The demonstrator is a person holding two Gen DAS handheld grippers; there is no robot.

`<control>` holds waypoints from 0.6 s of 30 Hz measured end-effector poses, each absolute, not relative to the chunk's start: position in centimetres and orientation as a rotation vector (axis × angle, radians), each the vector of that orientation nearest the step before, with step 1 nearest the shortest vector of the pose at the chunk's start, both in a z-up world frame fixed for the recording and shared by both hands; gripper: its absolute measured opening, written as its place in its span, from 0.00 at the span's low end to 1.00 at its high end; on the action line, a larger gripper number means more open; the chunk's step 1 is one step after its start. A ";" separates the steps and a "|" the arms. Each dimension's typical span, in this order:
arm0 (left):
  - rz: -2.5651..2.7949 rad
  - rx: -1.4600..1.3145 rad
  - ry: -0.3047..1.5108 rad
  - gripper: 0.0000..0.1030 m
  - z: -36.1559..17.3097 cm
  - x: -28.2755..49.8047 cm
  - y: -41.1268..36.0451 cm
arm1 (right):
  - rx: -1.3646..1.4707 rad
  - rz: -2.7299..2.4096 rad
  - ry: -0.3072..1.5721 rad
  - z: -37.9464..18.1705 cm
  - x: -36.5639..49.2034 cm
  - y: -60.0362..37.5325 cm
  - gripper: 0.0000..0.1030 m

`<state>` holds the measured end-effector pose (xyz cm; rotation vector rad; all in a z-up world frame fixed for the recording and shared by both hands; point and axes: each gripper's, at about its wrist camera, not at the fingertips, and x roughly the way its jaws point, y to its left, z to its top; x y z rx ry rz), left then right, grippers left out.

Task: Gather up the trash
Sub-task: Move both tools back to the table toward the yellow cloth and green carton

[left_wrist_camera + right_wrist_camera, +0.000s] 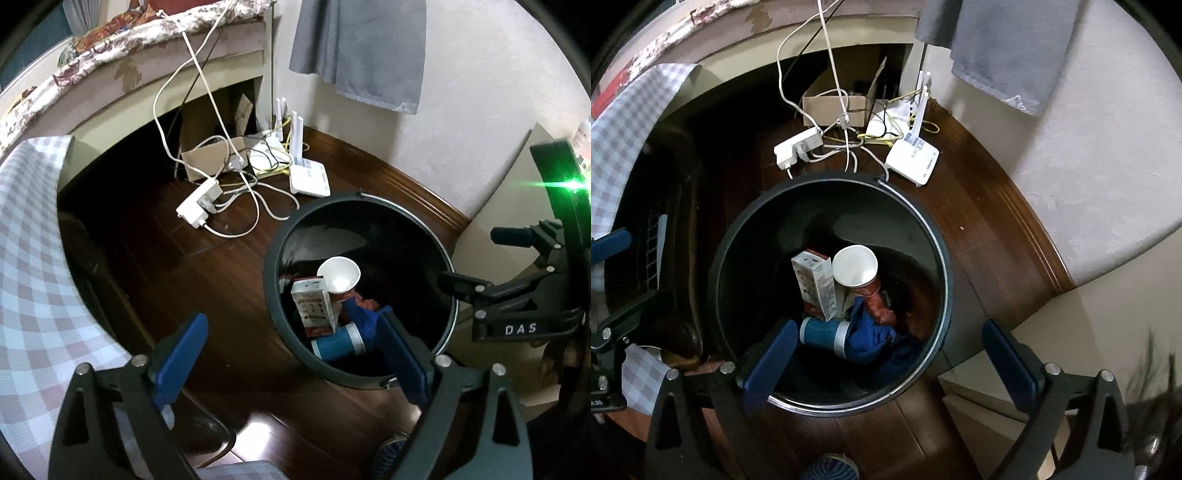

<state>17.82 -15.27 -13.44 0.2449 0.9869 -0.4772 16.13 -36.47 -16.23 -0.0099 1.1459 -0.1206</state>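
A round black bin (399, 240) (768, 240) stands on the dark wood floor. Inside it lie a white paper cup (338, 273) (855, 266), a red-and-white carton (314, 306) (814, 280), a blue can (338, 345) (823, 332) and a crumpled blue wrapper (364, 317) (871, 339). My left gripper (291, 354) hovers over the bin's near left rim, open, with nothing between its blue fingers. My right gripper (892, 360) hangs above the bin's near edge, also open and empty. It shows at the right of the left wrist view (484, 258).
Beyond the bin lie a white power strip (199, 203) (799, 146), tangled cables, two white routers (308, 179) (912, 160) and a cardboard box (834, 105). A checked cloth (33, 258) hangs at the left. A grey cloth (362, 51) hangs on the wall. A shoe tip (829, 469) shows below.
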 end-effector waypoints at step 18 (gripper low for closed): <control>-0.464 0.270 0.914 0.91 -9.5 15.9 -15.4 | 0.013 -0.109 1.054 -12.6 14.8 -36.7 1.00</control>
